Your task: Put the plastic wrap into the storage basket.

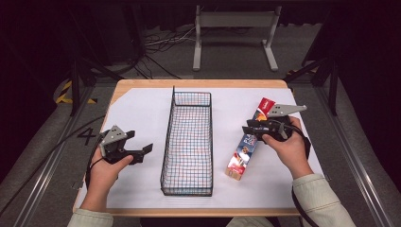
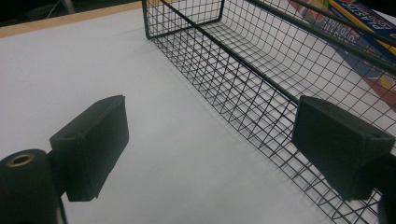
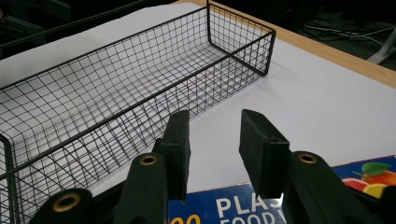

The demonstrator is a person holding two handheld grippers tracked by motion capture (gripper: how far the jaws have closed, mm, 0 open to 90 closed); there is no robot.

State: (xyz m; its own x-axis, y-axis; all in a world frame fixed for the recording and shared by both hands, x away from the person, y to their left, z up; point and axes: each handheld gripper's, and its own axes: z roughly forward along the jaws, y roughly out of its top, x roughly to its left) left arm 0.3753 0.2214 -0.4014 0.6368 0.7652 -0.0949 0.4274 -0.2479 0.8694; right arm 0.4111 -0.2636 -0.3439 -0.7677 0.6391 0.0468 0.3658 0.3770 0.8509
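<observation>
A long black wire basket [image 1: 211, 142] stands lengthwise in the middle of the white sheet, with nothing in it. To its right lies a long blue and red food-wrap box [image 1: 243, 153], angled on the paper. My right gripper [image 1: 247, 130] hovers over the middle of that box, pointing toward the basket. In the right gripper view its jaws [image 3: 215, 119] stand apart above the box [image 3: 224, 207], with bare paper showing between them. My left gripper [image 1: 144, 153] rests left of the basket. In the left gripper view it [image 2: 210, 112] is wide open, facing the basket wall [image 2: 243, 65].
White paper [image 1: 142, 109] covers most of the wooden table [image 1: 198, 83]. A grey metal stand [image 1: 234, 21] and loose cables sit on the floor beyond the far edge. Dark frame legs flank the table on both sides.
</observation>
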